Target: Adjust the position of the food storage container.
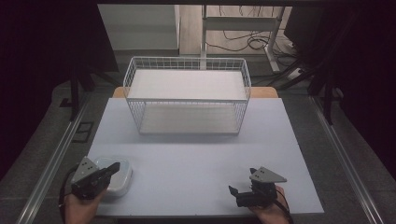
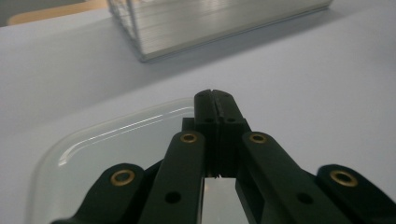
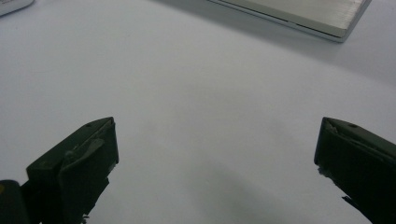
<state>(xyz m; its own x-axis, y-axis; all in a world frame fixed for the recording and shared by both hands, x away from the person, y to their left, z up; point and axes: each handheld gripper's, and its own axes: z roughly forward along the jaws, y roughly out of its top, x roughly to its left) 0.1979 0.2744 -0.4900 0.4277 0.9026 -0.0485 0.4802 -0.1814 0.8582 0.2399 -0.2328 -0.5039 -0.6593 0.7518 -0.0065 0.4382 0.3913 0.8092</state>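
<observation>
A shallow white dish (image 1: 123, 179) with rounded corners lies at the table's front left. My left gripper (image 1: 115, 166) hovers over its near side with the jaws shut and nothing visible between them. In the left gripper view the closed jaws of the left gripper (image 2: 215, 96) point across the dish's glossy rim (image 2: 116, 127). My right gripper (image 1: 243, 181) rests near the front right edge, open, aimed leftward. In the right gripper view the wide-spread jaws of the right gripper (image 3: 217, 126) frame only bare tabletop.
A white wire basket (image 1: 187, 59) with flat white boards inside stands at the back centre of the white table (image 1: 201, 158). Its base (image 3: 299, 14) lies ahead of the right gripper. Dark curtains, metal rails and a desk frame with cables surround the table.
</observation>
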